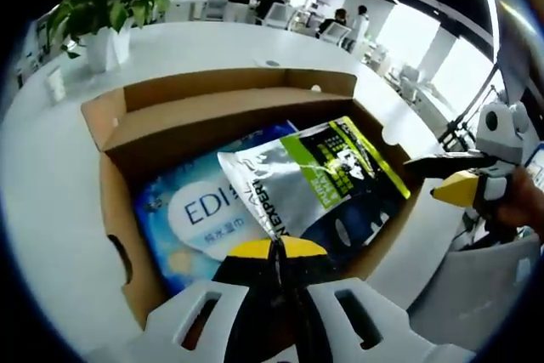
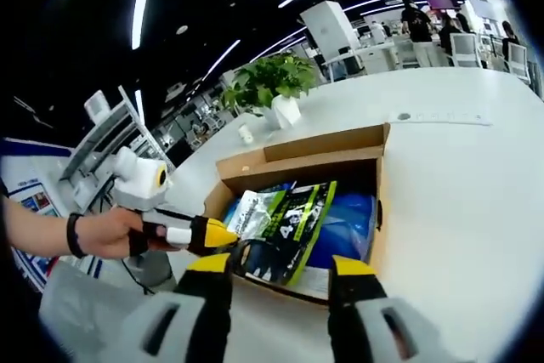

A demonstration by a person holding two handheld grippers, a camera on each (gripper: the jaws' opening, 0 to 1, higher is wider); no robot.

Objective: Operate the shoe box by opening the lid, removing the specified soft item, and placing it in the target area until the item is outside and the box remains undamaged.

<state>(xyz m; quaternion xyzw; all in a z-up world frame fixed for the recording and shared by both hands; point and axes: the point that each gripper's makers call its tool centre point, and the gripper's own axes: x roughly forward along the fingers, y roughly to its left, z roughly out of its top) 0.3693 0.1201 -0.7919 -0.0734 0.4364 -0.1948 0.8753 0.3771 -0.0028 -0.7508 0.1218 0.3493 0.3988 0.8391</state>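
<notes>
An open cardboard shoe box (image 1: 115,210) (image 2: 297,146) lies on the white table with its lid folded back. Inside, a silver, green and black soft pouch (image 1: 323,176) (image 2: 289,227) rests aslant on a blue wipes pack (image 1: 195,210) (image 2: 348,218). My left gripper (image 1: 274,248) (image 2: 228,234) is shut, its yellow tips pinching the pouch's near silver edge. My right gripper (image 2: 280,265) (image 1: 429,174) hovers open just outside the box wall, with nothing between its jaws.
The white table (image 1: 51,176) (image 2: 459,167) curves away around the box. A potted plant (image 1: 110,6) (image 2: 272,82) stands behind the box. A hand (image 2: 110,231) holds the left gripper. Seated people and chairs (image 1: 331,27) are far behind.
</notes>
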